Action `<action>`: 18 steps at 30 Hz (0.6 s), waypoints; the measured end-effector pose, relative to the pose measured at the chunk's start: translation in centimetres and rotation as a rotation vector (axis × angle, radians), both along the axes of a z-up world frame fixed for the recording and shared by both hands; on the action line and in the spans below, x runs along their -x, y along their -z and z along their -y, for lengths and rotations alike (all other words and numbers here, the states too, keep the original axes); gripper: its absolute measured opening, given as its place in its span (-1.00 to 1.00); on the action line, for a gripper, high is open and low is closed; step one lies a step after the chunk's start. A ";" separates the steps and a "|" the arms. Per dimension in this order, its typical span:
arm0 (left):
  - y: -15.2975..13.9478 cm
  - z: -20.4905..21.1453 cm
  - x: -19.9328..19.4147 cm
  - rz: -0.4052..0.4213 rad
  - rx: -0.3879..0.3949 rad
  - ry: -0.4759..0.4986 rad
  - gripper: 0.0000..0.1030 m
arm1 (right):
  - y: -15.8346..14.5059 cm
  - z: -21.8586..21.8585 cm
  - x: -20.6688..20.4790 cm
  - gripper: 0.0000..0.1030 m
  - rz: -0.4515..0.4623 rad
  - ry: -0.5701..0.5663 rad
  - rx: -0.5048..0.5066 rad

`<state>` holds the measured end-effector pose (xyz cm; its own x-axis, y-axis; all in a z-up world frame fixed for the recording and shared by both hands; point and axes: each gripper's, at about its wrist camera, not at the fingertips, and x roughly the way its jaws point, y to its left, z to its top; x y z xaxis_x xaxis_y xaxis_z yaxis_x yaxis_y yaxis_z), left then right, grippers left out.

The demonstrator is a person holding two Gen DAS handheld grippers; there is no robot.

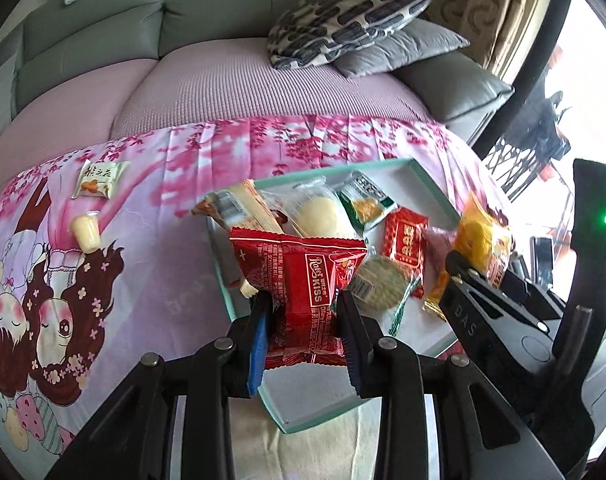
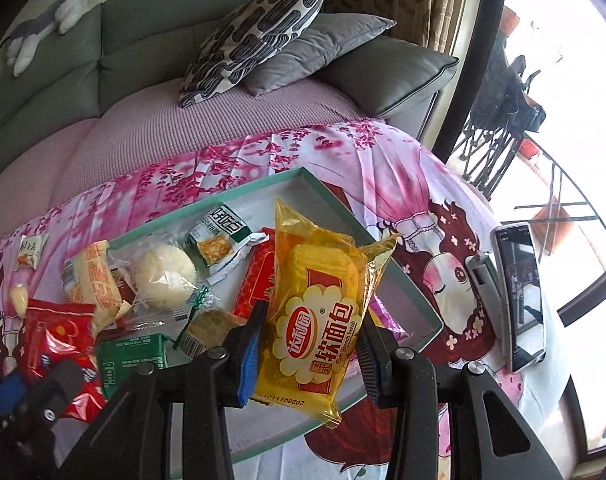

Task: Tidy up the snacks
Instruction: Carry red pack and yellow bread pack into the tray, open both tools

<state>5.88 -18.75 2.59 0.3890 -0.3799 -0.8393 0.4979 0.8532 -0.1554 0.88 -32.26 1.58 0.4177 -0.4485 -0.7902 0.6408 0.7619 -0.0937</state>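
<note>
Step in hand: by my reading, both held snacks are being carried to the tray, so this is mid-collection; two small items remain out on the cloth.
Left gripper [image 1: 303, 300]: jaws clamped on the red packet [image 1: 303, 280], a crinkly foil pouch pinched at its middle, centre of the left wrist view, above the tray's near edge.
Right gripper [image 2: 311, 320]: jaws closed on the yellow bread bag [image 2: 315, 308], glossy clear-yellow film with a soft ridged loaf inside, centre of the right wrist view, over the tray's right half.
Tray [image 1: 383, 165]: shallow rectangular box with a mint-green rim and pale floor, centre right of the left view.
Already in tray: round white bun in clear wrap [image 1: 319, 216], green-and-white cracker pack [image 1: 365, 200], small red sachet [image 1: 405, 242], round biscuit in clear film [image 1: 383, 280].
Still outside: cream packet [image 1: 99, 182] and small yellowish jelly cup [image 1: 86, 232], upper left of the left view, well apart from the tray.
Surface: printed pink cartoon cloth [image 1: 143, 280], smooth, faintly creased.
Next move calls for: lowering each pack onto bare tray floor and opening the jaws; the slippery films may slide, and the red packet is close to the rim.
Nearby: phone on a stand [image 2: 519, 300], right of the right view.
</note>
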 end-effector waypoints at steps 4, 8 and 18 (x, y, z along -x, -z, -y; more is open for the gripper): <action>0.6 0.4 0.1 -0.003 -0.026 0.004 -0.33 | 0.6 0.3 -0.1 -0.15 0.002 -0.003 -0.026; 1.4 0.7 -0.1 -0.020 -0.044 0.004 -0.33 | 1.2 0.4 -0.3 -0.15 0.000 -0.010 -0.056; 3.4 1.2 -0.3 -0.070 -0.074 0.005 -0.33 | 2.2 0.7 -0.5 -0.14 0.006 -0.028 -0.121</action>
